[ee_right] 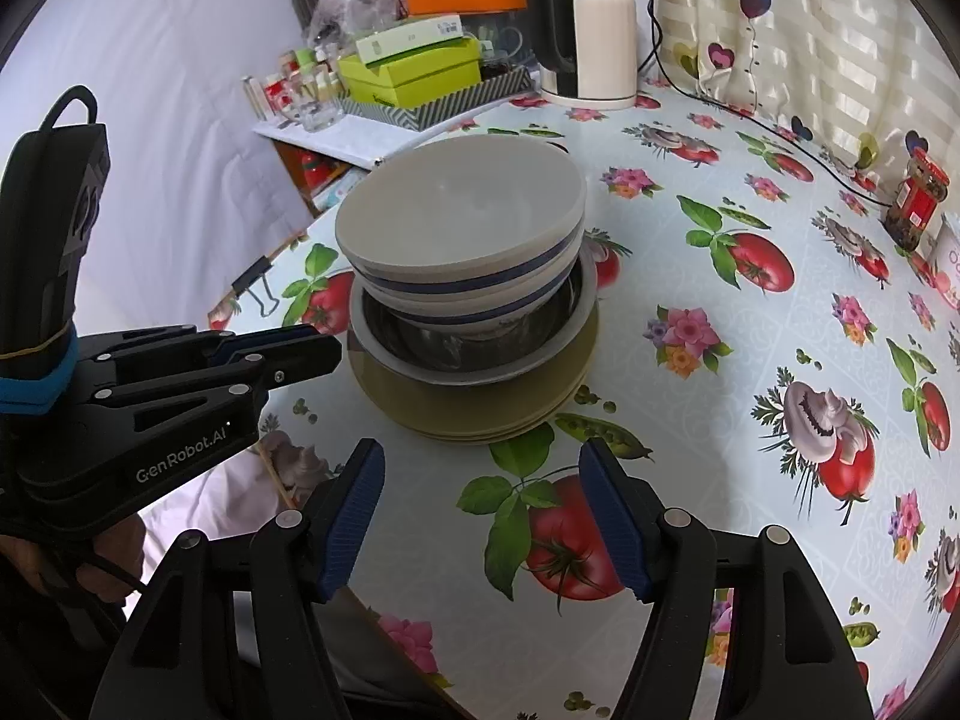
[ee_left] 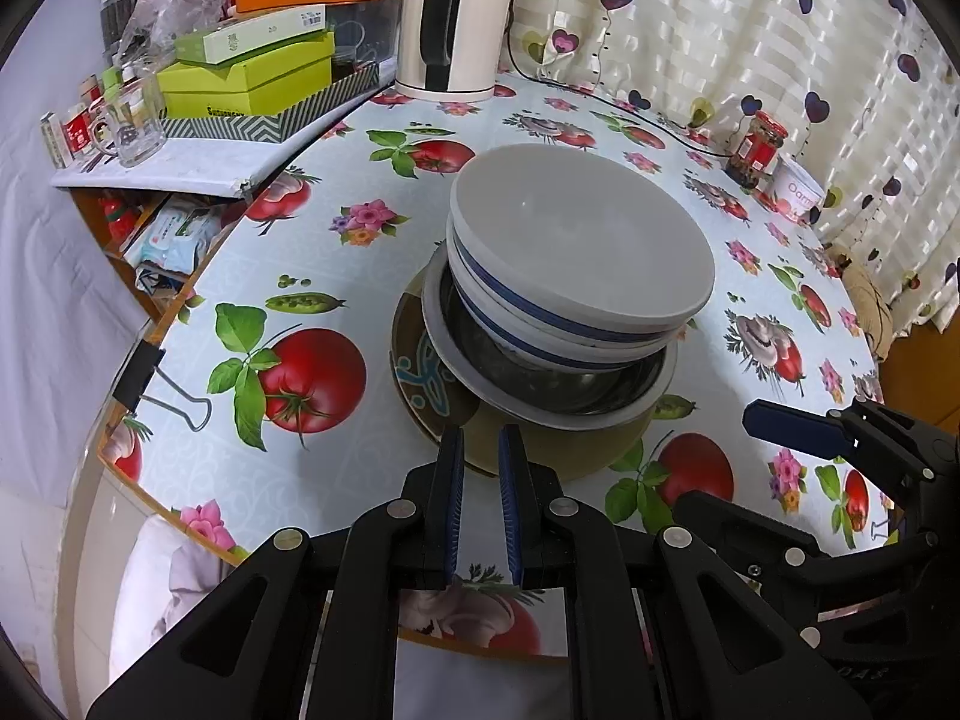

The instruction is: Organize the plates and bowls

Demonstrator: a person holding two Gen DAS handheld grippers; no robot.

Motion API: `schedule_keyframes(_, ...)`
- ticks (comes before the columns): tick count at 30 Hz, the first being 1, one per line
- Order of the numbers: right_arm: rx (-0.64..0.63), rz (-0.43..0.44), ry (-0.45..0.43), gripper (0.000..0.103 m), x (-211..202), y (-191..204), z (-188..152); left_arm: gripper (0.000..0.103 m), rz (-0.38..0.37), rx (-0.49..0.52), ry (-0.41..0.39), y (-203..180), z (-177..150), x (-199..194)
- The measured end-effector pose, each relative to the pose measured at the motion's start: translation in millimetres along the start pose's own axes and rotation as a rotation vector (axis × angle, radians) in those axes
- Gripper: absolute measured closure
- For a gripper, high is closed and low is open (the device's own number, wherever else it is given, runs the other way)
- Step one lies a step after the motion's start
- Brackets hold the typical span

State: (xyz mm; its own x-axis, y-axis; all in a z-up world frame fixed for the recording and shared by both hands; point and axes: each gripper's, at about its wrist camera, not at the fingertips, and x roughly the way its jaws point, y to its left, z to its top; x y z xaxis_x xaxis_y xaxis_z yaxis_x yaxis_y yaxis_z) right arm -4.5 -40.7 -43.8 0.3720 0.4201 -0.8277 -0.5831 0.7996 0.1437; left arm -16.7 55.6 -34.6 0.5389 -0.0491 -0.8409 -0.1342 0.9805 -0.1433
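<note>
Stack [ee_left: 558, 324] of bowls on olive plates sits mid-table, well in front of the kettle [ee_left: 450, 30]. Left wrist view: left gripper [ee_left: 480, 444] narrow, gripping nothing visible, tips at the bottom plate's near rim. Right wrist view: right gripper [ee_right: 480, 468] wide and empty, just short of the stack. Stacking looks finished; next is probably withdrawing or nudging the pile straight.

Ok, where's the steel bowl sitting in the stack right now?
The steel bowl sits mid-stack at the table's centre in both views, on the olive plates and under the two blue-banded white bowls, ahead of both grippers.
</note>
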Motion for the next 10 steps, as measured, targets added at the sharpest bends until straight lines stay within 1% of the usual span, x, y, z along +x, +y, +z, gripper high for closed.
schedule_keyframes(10, 0.001, -0.001, 0.000, 0.034, 1.4, -2.2, -0.4, 0.091, 0.009, 0.008, 0.000, -0.7, -0.7, 1.3)
